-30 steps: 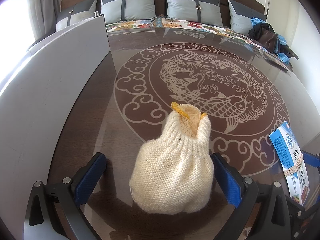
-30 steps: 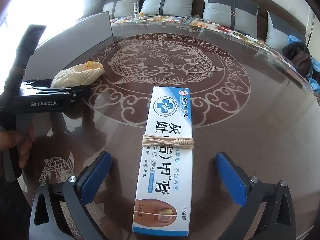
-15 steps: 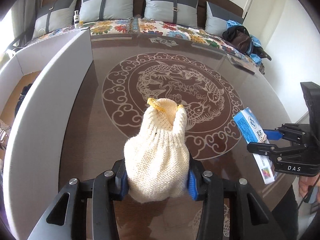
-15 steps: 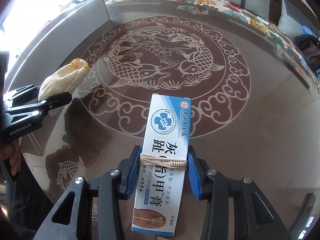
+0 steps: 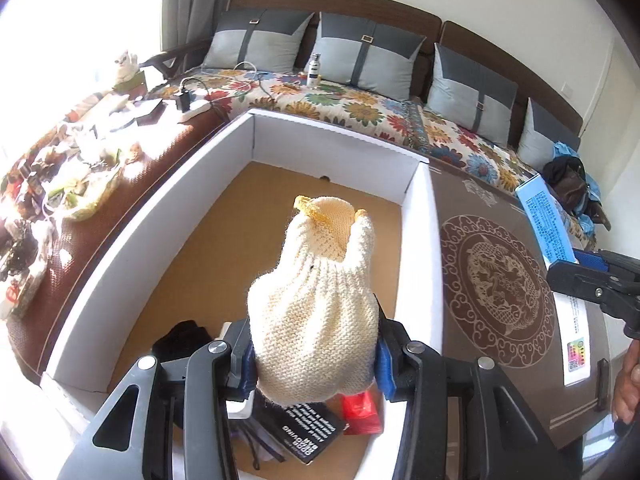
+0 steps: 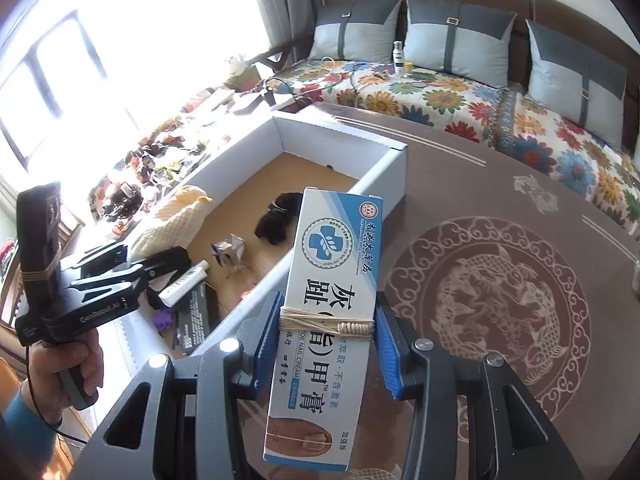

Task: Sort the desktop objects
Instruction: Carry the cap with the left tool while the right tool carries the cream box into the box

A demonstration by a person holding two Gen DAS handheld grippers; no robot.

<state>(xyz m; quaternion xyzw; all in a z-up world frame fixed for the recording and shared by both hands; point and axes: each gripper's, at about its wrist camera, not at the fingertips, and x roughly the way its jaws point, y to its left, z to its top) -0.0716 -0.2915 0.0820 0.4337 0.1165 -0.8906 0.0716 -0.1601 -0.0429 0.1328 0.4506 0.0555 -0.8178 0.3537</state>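
Note:
My left gripper (image 5: 314,354) is shut on a cream knitted pouch (image 5: 316,308) with a yellow rim, held in the air over the white cardboard box (image 5: 336,148) with its brown floor. In the right wrist view the same pouch (image 6: 170,222) shows in the left gripper (image 6: 120,262) above the box (image 6: 340,136). My right gripper (image 6: 326,328) is shut on a white-and-blue nail cream carton (image 6: 328,312) bound with a rubber band, lifted above the table near the box's right wall. The left wrist view shows that carton (image 5: 546,220) at the far right.
Inside the box lie a black card (image 5: 310,430), a red packet (image 5: 360,412), a dark bundle (image 6: 280,218), a white tube (image 6: 184,284) and a small purple thing (image 6: 164,318). The brown table (image 6: 500,272) carries a fish medallion. A floral-covered sofa (image 6: 440,92) with grey cushions stands behind.
Both grippers closed on their objects, the left on the pouch and the right on the carton, lifted them off the table and carried them left toward the white box.

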